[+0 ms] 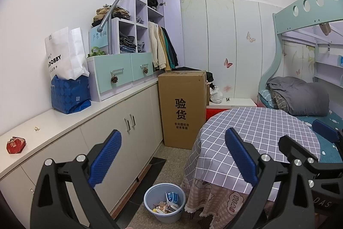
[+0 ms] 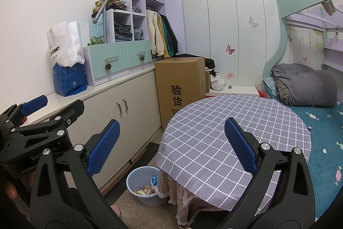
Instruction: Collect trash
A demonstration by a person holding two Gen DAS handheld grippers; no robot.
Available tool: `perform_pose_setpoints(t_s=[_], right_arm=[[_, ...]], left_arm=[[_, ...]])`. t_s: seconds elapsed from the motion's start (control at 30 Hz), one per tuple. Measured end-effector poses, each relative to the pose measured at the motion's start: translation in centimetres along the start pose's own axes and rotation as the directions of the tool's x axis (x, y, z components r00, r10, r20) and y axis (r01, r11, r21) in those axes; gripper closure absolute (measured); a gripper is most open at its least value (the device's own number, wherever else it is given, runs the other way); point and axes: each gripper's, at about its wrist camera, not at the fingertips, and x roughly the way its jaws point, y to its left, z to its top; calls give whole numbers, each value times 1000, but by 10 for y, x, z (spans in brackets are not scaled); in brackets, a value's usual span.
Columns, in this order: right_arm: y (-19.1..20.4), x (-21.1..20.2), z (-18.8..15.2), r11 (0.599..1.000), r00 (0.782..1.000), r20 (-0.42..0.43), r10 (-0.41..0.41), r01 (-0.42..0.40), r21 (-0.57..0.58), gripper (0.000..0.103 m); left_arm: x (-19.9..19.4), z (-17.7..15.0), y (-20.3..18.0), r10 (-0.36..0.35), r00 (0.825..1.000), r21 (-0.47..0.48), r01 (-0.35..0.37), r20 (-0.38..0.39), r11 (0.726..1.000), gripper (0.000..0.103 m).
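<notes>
**Both grippers spread wide above the bin**

In the left wrist view, our left gripper [image 1: 172, 157] fills the lower middle of the frame, its blue pads wide apart and holding nothing. Between and below them, at bottom centre, stands the pale blue trash bin [image 1: 164, 203] on the floor, with wrappers and cartons inside. It sits just beside the round table [image 1: 257, 128] under its grey checked cloth. At far left, a crumpled red wrapper [image 1: 16, 144] lies on the white cabinet top [image 1: 85, 115], with a small white scrap [image 1: 36, 128] a little further along. At lower right we see our right gripper [image 1: 308, 138].

In the right wrist view, our right gripper [image 2: 171, 146] is likewise released and empty. The bin [image 2: 142, 189] shows at lower centre, touching the tablecloth's hanging edge. Our left gripper [image 2: 55, 105] sits at left, over the cabinet's edge.
</notes>
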Motion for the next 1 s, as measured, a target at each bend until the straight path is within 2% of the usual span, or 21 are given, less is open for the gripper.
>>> perform_pose_setpoints(t_s=[1.0], right_arm=[[-1,5,-5,1000,1000,-27,7,-7,10,7]], left_arm=[[8,-4,12,-2,1000,10,2,-13,1000,8]])
